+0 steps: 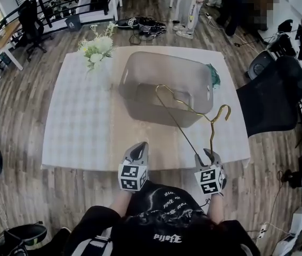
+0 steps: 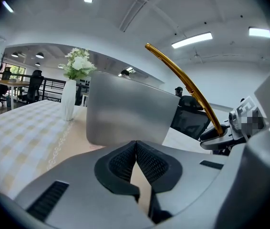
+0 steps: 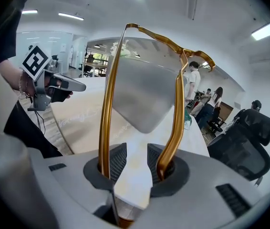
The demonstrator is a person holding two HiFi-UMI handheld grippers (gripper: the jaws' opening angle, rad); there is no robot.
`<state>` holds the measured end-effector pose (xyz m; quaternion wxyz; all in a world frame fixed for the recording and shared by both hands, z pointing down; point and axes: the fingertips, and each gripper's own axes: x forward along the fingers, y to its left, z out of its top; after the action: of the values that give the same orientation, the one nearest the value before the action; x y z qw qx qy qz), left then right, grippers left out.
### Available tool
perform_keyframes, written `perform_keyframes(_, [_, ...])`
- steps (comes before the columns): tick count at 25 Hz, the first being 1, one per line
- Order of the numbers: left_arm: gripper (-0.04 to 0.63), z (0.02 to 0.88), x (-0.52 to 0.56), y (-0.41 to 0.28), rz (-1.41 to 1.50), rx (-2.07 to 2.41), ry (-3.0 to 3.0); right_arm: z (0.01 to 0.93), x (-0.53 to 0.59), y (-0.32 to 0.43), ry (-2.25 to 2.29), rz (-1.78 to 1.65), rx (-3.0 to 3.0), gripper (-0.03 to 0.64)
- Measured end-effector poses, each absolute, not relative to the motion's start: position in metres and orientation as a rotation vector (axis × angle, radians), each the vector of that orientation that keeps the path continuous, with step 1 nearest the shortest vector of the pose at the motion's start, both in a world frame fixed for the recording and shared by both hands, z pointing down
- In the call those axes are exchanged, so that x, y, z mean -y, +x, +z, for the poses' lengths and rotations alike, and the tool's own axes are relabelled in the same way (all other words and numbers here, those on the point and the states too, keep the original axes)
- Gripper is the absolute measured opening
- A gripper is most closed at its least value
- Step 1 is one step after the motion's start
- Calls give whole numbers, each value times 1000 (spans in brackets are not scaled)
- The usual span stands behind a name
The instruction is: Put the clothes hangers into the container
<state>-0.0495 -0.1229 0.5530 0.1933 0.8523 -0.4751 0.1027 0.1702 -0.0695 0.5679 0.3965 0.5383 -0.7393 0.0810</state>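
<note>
A table [image 1: 76,121] under a pale checked cloth, with a tan strip down its middle, stands on a wood plank floor [image 1: 12,127]. A frosted grey bin [image 1: 161,84] sits mid-table, with flowers [image 1: 98,47] at its 11 o'clock, a black office chair [image 1: 271,100] at 3 o'clock and people [image 1: 193,7] standing at 12.

The left gripper [image 2: 136,146] has its jaws together, holding nothing. The right gripper [image 3: 132,166], jaws partly apart, carries the gold hanger [image 3: 107,123] above the table's near edge, at the bin's 5 o'clock. A wire passes outside each pad, and where it is pinched is hard to make out. Something green [image 1: 214,76] is half hidden behind the bin.
</note>
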Motion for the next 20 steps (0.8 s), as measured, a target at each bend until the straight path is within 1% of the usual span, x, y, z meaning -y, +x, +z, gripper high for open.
perform_keyframes(9, [20, 556, 153, -58, 324, 1345, 2383, 548, 111, 202, 1331, 110, 1786, 144])
perform_keyframes(15, [20, 553, 161, -44, 329, 1367, 2361, 525, 144, 236, 1269, 44, 1761, 144])
perform_keyframes(20, [20, 544, 171, -34, 325, 1396, 2342, 510, 169, 255, 1119, 45, 1781, 144])
